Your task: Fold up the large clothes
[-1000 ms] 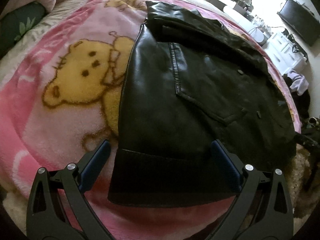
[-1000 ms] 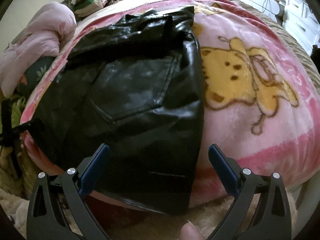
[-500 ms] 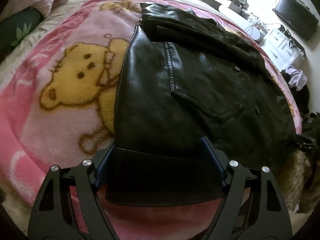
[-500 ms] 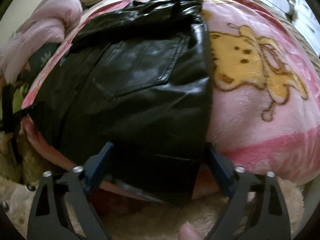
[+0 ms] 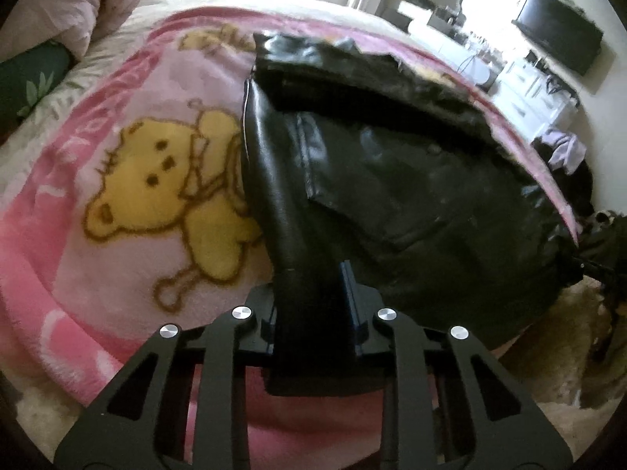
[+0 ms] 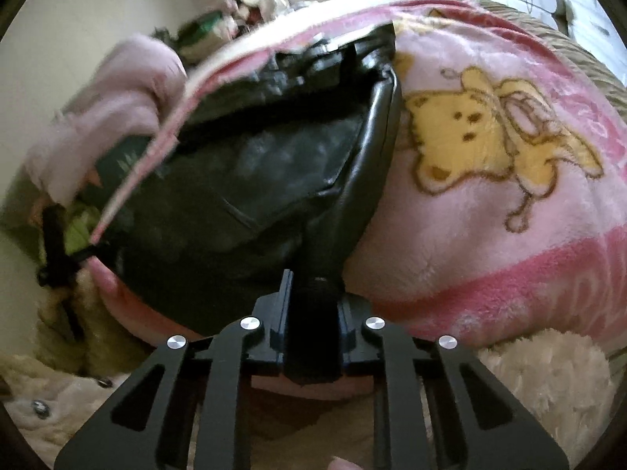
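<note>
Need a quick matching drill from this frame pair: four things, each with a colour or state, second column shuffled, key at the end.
Things:
1. leather jacket
2. blanket
3. bear print
4. left claw

States:
A. yellow
B. shut on the jacket hem
C. pink, spread over the bed
D. black, lying on the blanket

Pairs: 1-D, 2-C, 3-A, 4-B

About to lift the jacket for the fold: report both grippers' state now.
Left gripper: jaws just closed, shut on the black leather jacket hem.
Right gripper: jaws just closed, shut on the same hem.
</note>
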`<action>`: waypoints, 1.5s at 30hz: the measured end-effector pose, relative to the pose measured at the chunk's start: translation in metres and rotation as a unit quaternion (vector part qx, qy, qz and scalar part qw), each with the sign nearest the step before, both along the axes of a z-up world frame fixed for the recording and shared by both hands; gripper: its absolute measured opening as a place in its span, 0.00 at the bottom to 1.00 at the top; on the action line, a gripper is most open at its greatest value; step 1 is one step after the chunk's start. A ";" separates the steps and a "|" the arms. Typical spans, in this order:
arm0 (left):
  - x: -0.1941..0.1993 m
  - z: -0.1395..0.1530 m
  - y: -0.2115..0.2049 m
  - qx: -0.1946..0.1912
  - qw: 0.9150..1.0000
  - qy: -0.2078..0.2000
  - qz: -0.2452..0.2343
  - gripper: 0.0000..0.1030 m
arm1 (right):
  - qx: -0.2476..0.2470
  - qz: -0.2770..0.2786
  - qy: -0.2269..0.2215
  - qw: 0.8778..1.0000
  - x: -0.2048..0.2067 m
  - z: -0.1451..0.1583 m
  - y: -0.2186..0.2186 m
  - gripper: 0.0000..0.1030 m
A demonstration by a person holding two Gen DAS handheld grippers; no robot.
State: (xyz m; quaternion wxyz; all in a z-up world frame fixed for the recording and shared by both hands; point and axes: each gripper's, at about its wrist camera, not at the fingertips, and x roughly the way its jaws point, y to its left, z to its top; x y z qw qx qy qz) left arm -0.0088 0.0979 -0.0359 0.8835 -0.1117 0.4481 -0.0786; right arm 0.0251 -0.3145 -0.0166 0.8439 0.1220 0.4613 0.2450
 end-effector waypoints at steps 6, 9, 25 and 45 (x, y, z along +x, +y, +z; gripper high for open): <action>0.004 0.037 0.006 -0.028 0.999 -0.043 0.000 0.12 | 0.076 -0.014 -0.059 0.995 0.004 0.044 -0.012 0.11; 0.015 0.059 0.009 -0.041 0.997 -0.068 0.000 0.12 | 0.099 -0.025 -0.085 0.991 0.014 0.064 -0.012 0.10; 0.105 0.117 0.014 -0.073 0.989 -0.125 0.005 0.13 | 0.173 -0.107 -0.128 0.971 0.118 0.103 -0.017 0.09; 0.192 0.113 0.005 -0.045 0.991 -0.123 -0.009 0.16 | 0.085 -0.146 -0.141 0.976 0.218 0.086 0.018 0.10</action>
